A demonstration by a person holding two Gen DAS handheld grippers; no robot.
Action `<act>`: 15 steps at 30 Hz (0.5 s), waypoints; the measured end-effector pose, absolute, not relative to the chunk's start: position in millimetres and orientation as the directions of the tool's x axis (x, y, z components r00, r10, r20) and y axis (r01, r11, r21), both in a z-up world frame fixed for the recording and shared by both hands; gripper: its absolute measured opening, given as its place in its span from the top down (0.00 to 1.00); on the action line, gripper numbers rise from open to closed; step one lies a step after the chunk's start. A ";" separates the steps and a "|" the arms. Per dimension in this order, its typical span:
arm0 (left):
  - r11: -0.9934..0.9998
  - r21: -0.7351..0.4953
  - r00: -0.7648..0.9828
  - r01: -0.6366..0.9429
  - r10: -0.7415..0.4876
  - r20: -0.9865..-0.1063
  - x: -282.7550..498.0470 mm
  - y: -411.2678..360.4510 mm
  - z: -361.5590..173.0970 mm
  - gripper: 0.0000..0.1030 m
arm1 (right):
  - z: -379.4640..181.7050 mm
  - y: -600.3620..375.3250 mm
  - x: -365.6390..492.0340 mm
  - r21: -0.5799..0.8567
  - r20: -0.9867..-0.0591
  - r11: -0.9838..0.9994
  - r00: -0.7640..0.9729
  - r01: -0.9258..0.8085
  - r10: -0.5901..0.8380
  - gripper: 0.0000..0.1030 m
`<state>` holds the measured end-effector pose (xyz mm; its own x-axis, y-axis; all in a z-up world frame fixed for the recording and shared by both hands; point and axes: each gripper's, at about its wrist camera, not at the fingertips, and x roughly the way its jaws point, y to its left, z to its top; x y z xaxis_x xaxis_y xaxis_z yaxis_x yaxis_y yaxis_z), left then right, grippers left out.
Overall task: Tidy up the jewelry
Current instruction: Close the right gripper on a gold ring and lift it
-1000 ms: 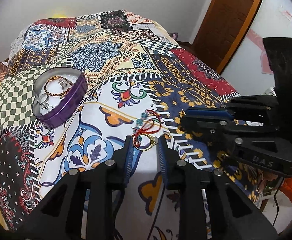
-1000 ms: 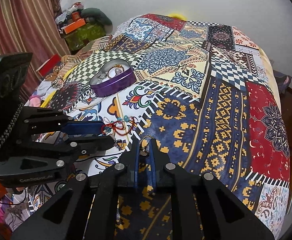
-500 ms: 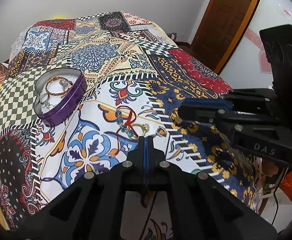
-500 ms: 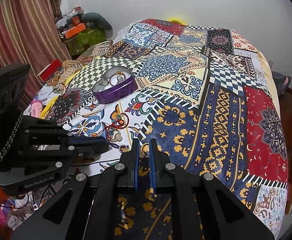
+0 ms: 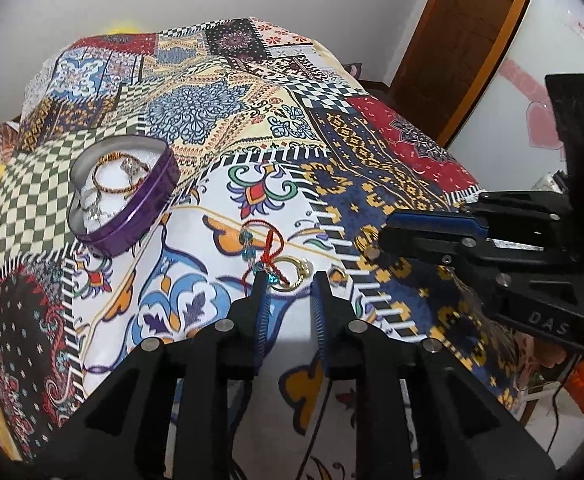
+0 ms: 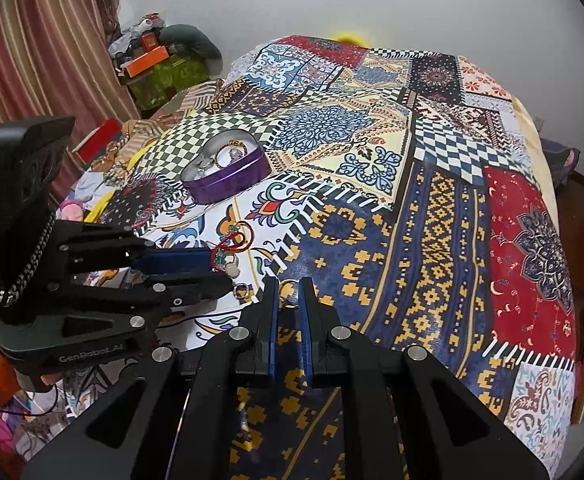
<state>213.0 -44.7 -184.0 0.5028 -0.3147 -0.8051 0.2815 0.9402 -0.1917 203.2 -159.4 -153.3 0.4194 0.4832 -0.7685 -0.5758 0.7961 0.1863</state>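
Note:
A purple heart-shaped tin (image 5: 130,224) (image 6: 228,184) sits on the patterned bedspread and holds bangles and silver pieces. A red thread bracelet with teal beads (image 5: 266,254) (image 6: 230,242) and a gold ring (image 5: 292,276) lie on the white patch. My left gripper (image 5: 290,284) is open, its jaws on either side of the ring and the bracelet's end. My right gripper (image 6: 289,292) is shut on a small gold ring (image 6: 290,286) (image 5: 365,236), held just above the blue patch. Another small ring (image 6: 240,291) lies near the left gripper's tip.
The bed's patchwork cover (image 6: 431,208) fills both views. A wooden door (image 5: 463,32) stands at the right. Clutter and a striped curtain (image 6: 32,60) are beyond the bed's left side. The two grippers are close together near the front edge.
My left gripper was shut half a second ago and is now open around the ring and bracelet end. The right gripper stays shut on its ring, shifted slightly.

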 end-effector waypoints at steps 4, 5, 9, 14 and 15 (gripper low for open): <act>0.948 -0.149 0.522 0.283 -0.282 -0.805 216.1 -49.2 -184.9 0.73 | -150.7 -161.7 198.6 0.168 -0.754 0.795 0.444 -0.583 0.485 0.92; 0.948 -0.144 0.524 0.282 -0.279 -0.805 216.2 -49.2 -185.1 0.73 | -150.3 -161.5 197.4 0.161 -0.754 0.792 0.444 -0.589 0.484 0.92; 0.950 -0.129 0.533 0.285 -0.269 -0.802 217.6 -49.4 -185.6 0.70 | -151.5 -159.5 196.1 0.126 -0.765 0.793 0.450 -0.596 0.460 0.86; 0.947 -0.140 0.536 0.291 -0.282 -0.796 221.1 -46.7 -187.7 0.70 | -156.9 -157.7 196.4 0.116 -0.776 0.787 0.439 -0.606 0.453 0.75; 0.945 -0.149 0.535 0.292 -0.291 -0.793 221.9 -45.4 -188.3 0.70 | -157.5 -157.2 196.3 0.116 -0.776 0.785 0.437 -0.609 0.454 0.74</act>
<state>221.9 -45.4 -188.3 0.5352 -0.2906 -0.7931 0.2918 0.9447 -0.1493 196.3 -157.2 -157.5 0.4373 0.4540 -0.7763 -0.6088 0.7848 0.1161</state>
